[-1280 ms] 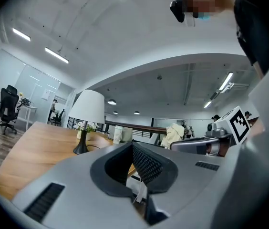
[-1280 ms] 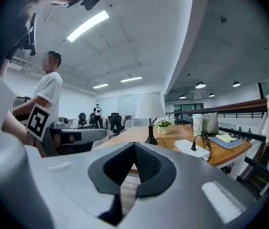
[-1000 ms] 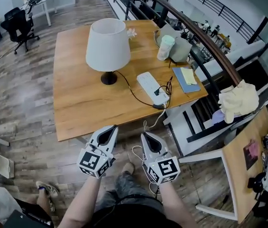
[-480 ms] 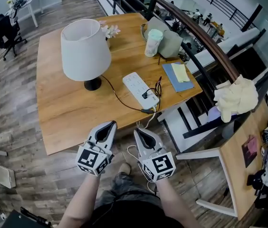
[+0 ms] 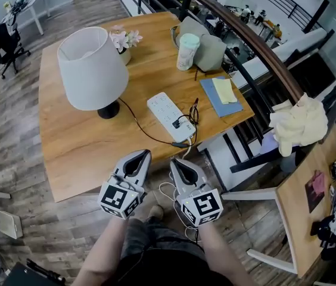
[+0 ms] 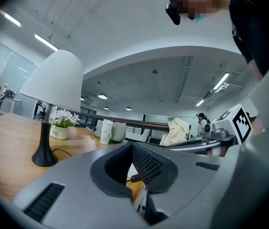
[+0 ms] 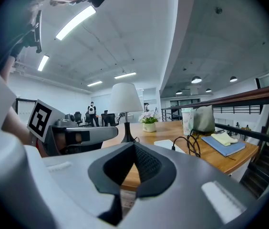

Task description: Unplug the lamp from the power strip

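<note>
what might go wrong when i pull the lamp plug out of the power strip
The power strip looks loose near the table edge; pulling the plug one-handed may drag it off. The cord runs to the lamp, and snagging it could tip the lamp toward the flower pot. A black cable loops beside the plug and could get grabbed instead.

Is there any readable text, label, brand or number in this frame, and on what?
No text can be quoted here.
On the flower pot: small dark print, too blurred to read.
On the cup: any print is too small to tell.
On the cubes of the left gripper and right gripper: black-and-white square patterns, no words.
On the power strip: no legible label.
</note>
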Motion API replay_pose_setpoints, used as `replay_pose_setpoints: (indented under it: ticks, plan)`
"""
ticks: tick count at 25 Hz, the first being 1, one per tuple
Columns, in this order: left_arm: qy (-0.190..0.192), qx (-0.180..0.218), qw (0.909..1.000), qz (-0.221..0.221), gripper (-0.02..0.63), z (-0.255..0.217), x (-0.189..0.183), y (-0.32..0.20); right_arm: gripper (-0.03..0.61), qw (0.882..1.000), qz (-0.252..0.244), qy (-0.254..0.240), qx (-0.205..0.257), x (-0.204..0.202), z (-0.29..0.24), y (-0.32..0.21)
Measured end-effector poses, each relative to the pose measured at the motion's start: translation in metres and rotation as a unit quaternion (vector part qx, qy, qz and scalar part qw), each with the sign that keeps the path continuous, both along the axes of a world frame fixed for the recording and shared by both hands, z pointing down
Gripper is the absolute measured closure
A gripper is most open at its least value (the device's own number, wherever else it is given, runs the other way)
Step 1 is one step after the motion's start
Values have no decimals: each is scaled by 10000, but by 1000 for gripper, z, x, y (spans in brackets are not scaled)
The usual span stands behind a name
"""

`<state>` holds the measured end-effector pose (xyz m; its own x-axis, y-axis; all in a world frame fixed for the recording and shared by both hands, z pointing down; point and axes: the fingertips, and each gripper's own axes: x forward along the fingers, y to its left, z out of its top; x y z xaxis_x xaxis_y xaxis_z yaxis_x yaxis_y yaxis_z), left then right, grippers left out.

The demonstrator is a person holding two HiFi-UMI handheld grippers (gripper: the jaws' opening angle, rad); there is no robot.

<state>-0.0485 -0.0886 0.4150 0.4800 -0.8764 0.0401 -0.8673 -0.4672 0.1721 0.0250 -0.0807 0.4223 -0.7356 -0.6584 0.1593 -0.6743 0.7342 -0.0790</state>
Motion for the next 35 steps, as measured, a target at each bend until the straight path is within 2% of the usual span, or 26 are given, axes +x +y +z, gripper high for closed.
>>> replay_pose_setpoints:
  ticks: [13,23,35]
  plan:
    - [-138,-104,9986,501,618,12,20,-32,571,9996,251,32,-151,10,10,-28]
    - [-382,-226,9930,1096,618,24,31,-72,571,9974,629,123,-326,11,19,-67]
    - [-629,-386,9856,1524,618,40,38,-109,571,9923,1000,384,-626,13,40,-103]
